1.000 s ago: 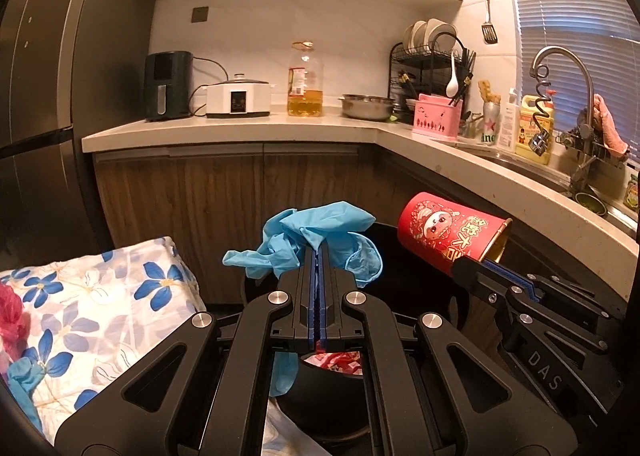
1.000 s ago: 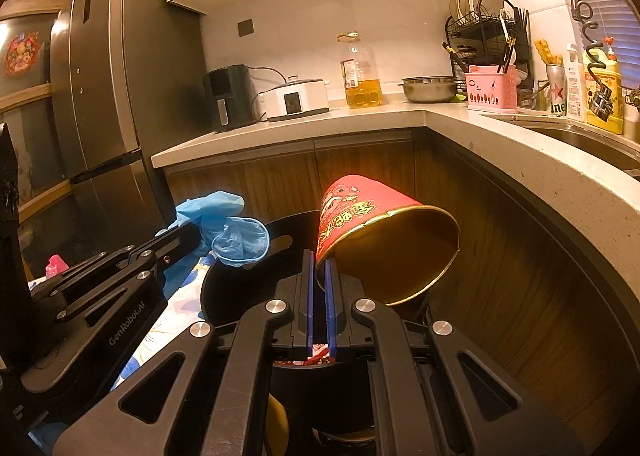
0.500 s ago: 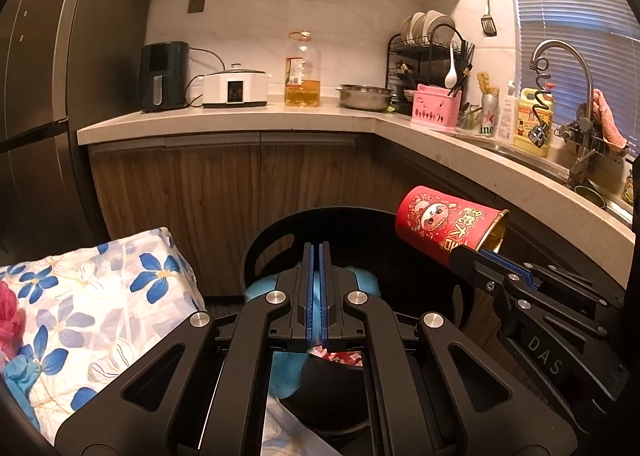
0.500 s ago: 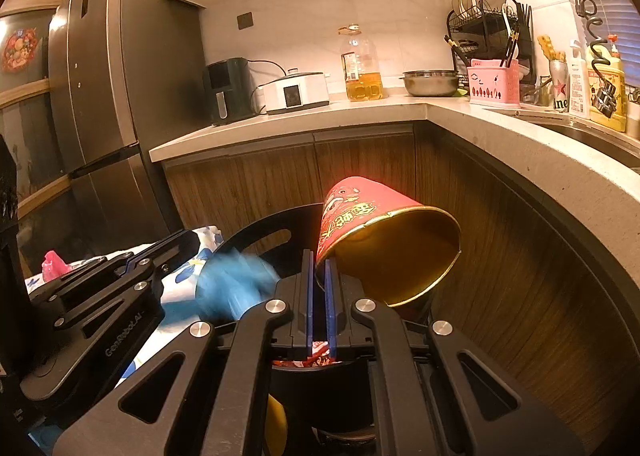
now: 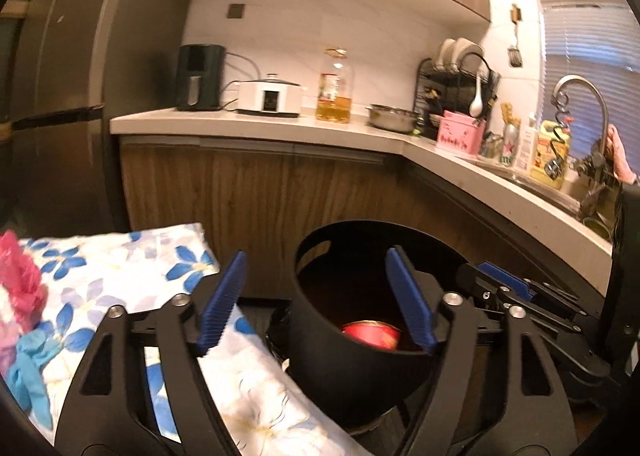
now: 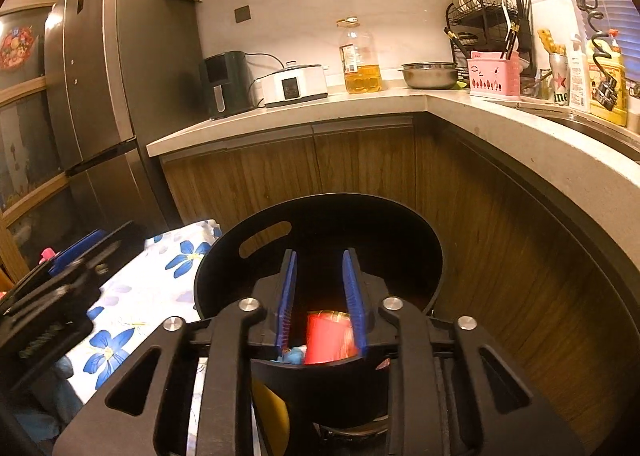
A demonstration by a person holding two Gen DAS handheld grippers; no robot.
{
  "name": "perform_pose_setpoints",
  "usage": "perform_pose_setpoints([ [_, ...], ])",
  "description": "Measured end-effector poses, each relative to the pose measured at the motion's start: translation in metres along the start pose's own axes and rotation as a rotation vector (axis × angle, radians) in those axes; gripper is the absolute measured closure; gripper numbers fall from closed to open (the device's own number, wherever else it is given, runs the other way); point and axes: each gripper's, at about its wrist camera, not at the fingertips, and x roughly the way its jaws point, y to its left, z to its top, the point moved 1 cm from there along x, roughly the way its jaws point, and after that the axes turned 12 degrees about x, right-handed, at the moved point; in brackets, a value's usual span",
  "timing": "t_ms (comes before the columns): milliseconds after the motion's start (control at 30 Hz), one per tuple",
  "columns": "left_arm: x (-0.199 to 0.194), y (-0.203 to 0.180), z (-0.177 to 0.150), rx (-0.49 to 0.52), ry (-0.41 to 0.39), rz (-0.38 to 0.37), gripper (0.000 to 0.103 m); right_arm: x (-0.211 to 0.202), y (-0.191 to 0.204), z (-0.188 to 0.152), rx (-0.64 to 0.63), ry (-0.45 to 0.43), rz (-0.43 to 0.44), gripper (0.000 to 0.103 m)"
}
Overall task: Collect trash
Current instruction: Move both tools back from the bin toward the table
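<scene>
Left gripper (image 5: pixel 316 300): jaws were spread wide and held nothing; it hovered over the near rim of the black bin (image 5: pixel 348 372).
Right gripper (image 6: pixel 322 302): jaws stood parted and released, above the bin's mouth, gripping nothing.
Red cup (image 6: pixel 330 338): lay inside the bin, blurred, seen between the right gripper's blue pads (image 6: pixel 354 296).
Blue glove (image 6: pixel 294 356): a scrap showed in the bin just beside the cup.
Floral cloth (image 5: pixel 132 276): lay left of the bin, touching its side; another blue glove (image 5: pixel 26 376) and a pink item (image 5: pixel 18 280) rested on it.
Counter (image 6: pixel 360 101): ran behind, carrying an oil bottle (image 6: pixel 360 59) and a steel bowl (image 6: pixel 430 75).
</scene>
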Motion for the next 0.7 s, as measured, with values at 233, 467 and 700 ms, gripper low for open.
perform_pose_setpoints([
  [233, -0.039, 0.016, -0.013, -0.032, 0.003, 0.086, 0.012, -0.022, 0.0, -0.007, 0.039, -0.028, 0.003, 0.042],
  [467, -0.081, 0.033, -0.033, -0.051, 0.014, 0.165, 0.007, -0.046, 0.008, -0.022, 0.052, -0.05, -0.006, 0.027],
  [700, -0.127, 0.056, -0.052, -0.08, 0.01, 0.252, 0.006, -0.068, 0.027, -0.039, 0.048, -0.067, 0.016, 0.024],
])
